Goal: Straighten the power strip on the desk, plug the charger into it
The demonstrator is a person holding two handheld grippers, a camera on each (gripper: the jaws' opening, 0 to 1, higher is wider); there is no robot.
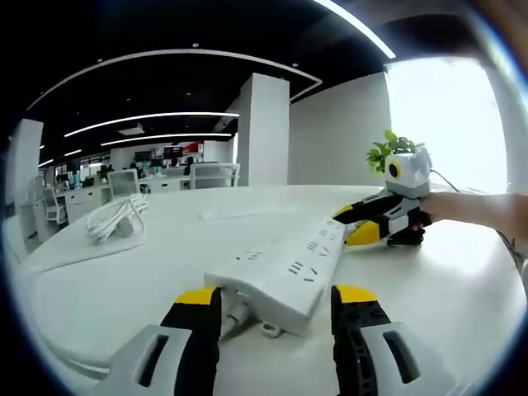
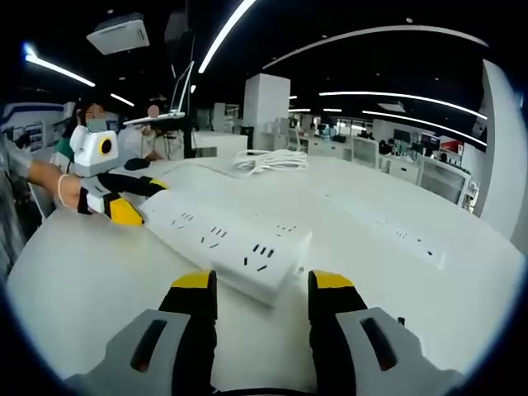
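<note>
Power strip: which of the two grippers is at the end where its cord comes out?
The left gripper: the power strip's cord stub sits between its jaws. The right gripper straddles the plain, cordless end.

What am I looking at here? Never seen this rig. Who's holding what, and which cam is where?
No robot: a person holds a two-jaw gripper in each hand, and each carries a fisheye camera looking along its own jaws.

In the left gripper view, the left gripper sits at the cable end of a white power strip on a white desk, jaws apart on either side of it. The right gripper is at the strip's far end, a hand behind it.

The right gripper view is the reverse: the right gripper's own jaws are open at one end of the strip and the left gripper is at the other.

A coiled white cable lies further off. Nothing is clearly clamped yet.
</note>
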